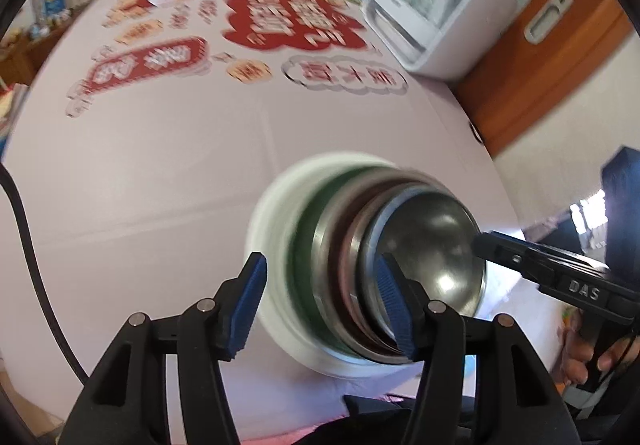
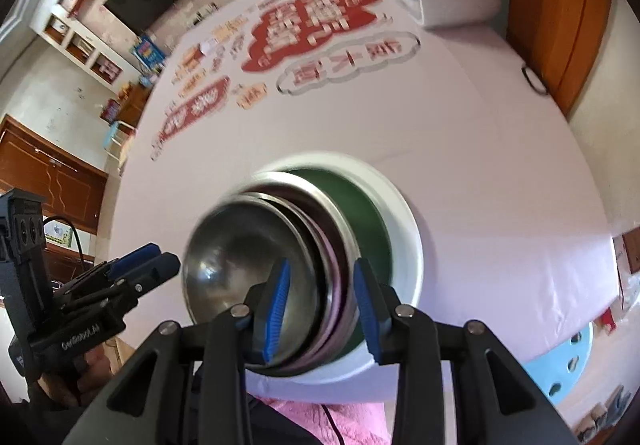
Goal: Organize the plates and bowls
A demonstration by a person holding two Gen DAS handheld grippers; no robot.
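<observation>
We see a nested stack of dishes on the table (image 1: 160,173), near its edge at 6 o'clock in both wrist views. The outermost piece is a white bowl (image 1: 272,245); inside it sit a green dish (image 2: 360,213) and several steel plates (image 1: 340,257), with a steel bowl (image 1: 432,245) on top, offset toward one side of the stack.

The left gripper (image 1: 324,305) has its jaws spread. Its blue pads (image 1: 252,301) straddle the near part of the stack: one pad lies outside the white bowl's rim, the other over the steel rims. We cannot tell whether either pad touches.

The right gripper (image 2: 320,309) also has its jaws spread, one pad in front of the steel bowl, the other over the green dish. In the left wrist view its tip reaches the steel bowl's rim at 3 o'clock.

At 1 o'clock on the table stands a white appliance (image 1: 440,9) with a clear dome.
</observation>
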